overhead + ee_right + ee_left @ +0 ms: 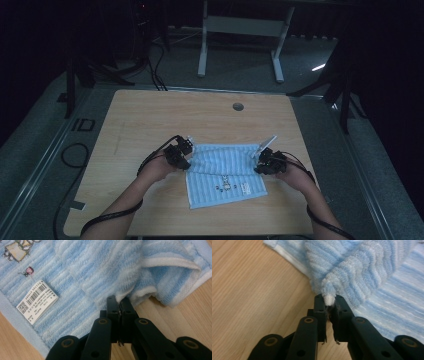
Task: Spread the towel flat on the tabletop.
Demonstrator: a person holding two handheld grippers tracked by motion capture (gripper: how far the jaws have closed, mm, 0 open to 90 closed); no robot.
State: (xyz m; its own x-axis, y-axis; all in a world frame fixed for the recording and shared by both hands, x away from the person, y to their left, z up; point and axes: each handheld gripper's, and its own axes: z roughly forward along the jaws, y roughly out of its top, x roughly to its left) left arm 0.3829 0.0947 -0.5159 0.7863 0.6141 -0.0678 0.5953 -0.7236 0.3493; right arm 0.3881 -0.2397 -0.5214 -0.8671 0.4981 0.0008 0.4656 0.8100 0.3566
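Blue towel (225,172), lengthwise left-right.

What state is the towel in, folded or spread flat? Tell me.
Partly folded. The blue striped towel has its far part doubled over the near part, with the left tongs and right tongs each pinching a corner of that upper layer.

The label's (37,300) print is too small to read.

Left tongs (329,305) clamped, right tongs (119,305) seemingly clamped
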